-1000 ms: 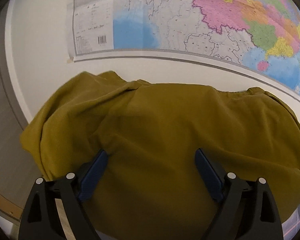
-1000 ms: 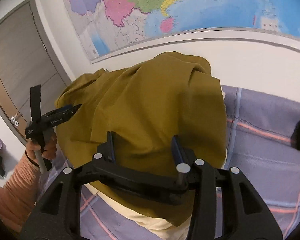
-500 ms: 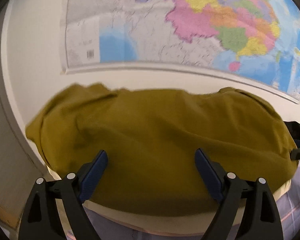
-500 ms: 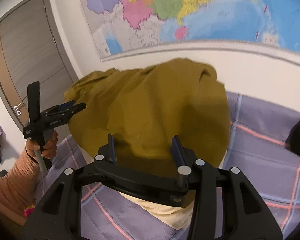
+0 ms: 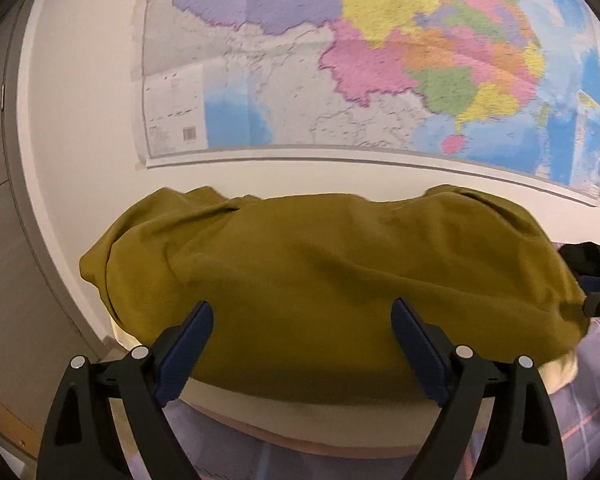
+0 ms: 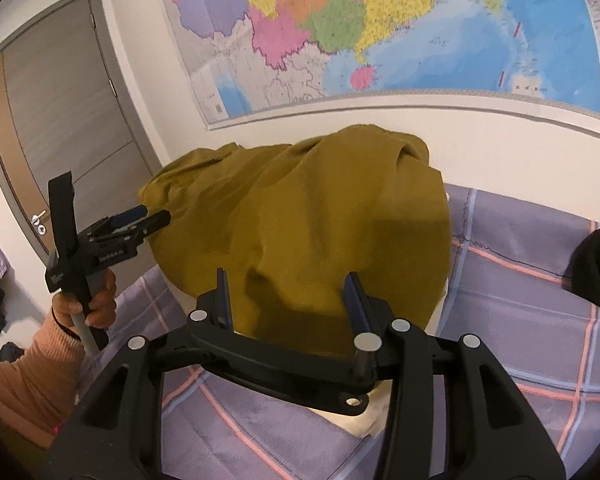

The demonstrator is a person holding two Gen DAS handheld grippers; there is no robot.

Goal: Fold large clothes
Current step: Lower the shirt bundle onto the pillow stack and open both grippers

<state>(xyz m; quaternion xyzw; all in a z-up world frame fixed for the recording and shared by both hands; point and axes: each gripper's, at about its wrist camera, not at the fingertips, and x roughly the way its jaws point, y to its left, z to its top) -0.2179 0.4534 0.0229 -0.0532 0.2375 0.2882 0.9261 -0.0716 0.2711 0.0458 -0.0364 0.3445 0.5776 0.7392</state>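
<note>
One mustard-yellow cloth garment (image 5: 340, 280) lies bunched in a rumpled heap across the middle of both views, on top of a cream-coloured cushion (image 5: 320, 412) whose pale edge shows under its near hem. The cushion sits on a lilac bedspread checked with pink and blue lines (image 6: 520, 320); open cover spreads to the lower right of the right wrist view, up to a dark rounded object (image 6: 596, 268) at the right edge. The garment's far edge comes close to the white wall, below one large coloured wall map (image 5: 360, 60).

The left gripper (image 5: 300, 344), at the bottom of its own view, has its two blue-padded fingers (image 5: 188, 344) standing wide apart, the cloth beyond them and not pinched. In the right wrist view it is held by a hand (image 6: 96, 300) in an orange sleeve at the left, its tip just beside the garment's left edge.

The right gripper (image 6: 288, 300) has its fingers parted about halfway in front of the heap's near side; no fabric is clamped between them. One grey door (image 6: 60, 120) fills the upper left.
</note>
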